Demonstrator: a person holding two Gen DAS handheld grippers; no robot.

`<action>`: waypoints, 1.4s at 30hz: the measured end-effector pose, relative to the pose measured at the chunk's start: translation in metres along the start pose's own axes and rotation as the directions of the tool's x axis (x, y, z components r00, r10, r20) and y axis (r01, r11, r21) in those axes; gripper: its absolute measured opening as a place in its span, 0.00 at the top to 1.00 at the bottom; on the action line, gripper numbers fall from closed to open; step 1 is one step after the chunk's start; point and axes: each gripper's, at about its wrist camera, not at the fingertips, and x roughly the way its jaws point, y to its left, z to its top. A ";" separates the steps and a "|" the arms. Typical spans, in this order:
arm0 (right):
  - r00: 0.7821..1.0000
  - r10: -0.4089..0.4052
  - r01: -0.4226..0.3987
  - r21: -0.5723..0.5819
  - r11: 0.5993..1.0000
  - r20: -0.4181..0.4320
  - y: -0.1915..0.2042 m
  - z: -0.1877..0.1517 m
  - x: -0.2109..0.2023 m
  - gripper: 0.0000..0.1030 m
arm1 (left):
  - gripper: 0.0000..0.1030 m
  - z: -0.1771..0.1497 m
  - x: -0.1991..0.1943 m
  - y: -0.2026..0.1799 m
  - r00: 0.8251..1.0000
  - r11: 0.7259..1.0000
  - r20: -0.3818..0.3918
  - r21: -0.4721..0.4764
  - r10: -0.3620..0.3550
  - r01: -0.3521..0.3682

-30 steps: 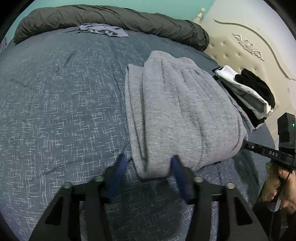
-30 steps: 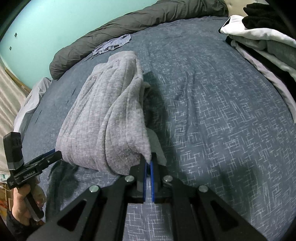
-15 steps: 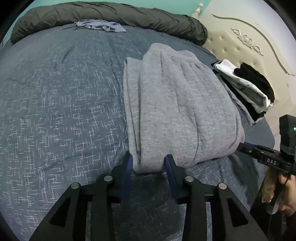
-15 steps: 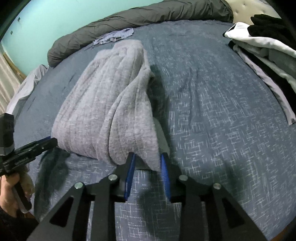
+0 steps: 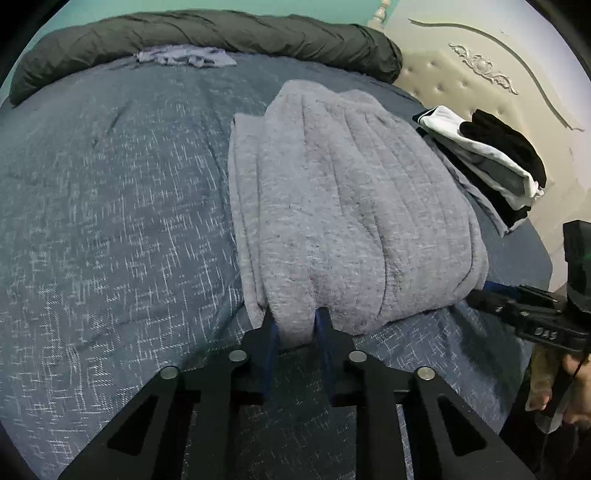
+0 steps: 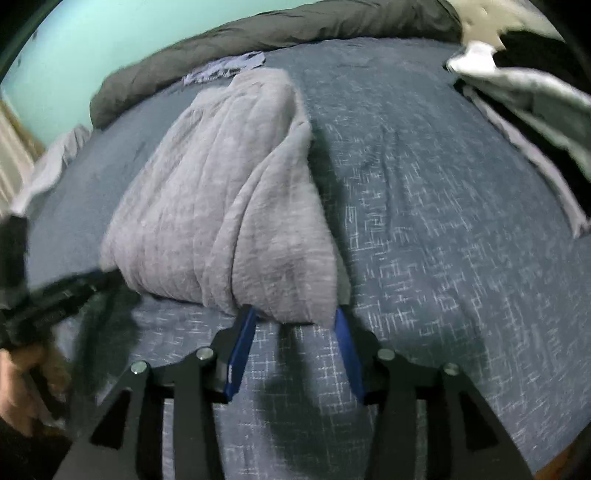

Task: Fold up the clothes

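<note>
I see a bed with a blue-grey cover, teal wall behind. One folded grey garment lies mid-bed; one stack of folded clothes by the headboard. My left gripper has just closed, fingers pinching the garment's near edge; my right gripper has just opened, fingers released

No legible text (lettering blurred)

Folded garment on the bed

Clothes stack right of it; rolled duvet behind, a small, perhaps crumpled cloth before that.
</note>
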 end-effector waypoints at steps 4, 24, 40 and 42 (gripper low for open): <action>1.000 0.001 -0.001 0.025 1.000 -0.006 -0.002 0.003 0.010 0.61 | 0.85 0.000 -0.002 0.001 1.000 1.000 0.016 0.002 0.001 -0.001; 0.994 -0.103 0.107 -0.131 0.986 0.036 -0.030 0.006 -0.012 0.97 | 0.91 0.011 -0.007 0.008 0.995 0.999 0.095 -0.028 0.040 -0.037; 0.994 0.077 -0.078 -0.021 0.997 -0.076 -0.013 -0.015 0.004 0.64 | 0.91 0.010 -0.010 0.020 0.993 0.997 0.103 -0.065 0.052 -0.046; 0.996 0.056 -0.057 -0.008 0.998 -0.070 -0.004 -0.014 0.012 0.61 | 0.91 0.010 -0.011 0.020 0.993 0.997 0.104 -0.064 0.050 -0.044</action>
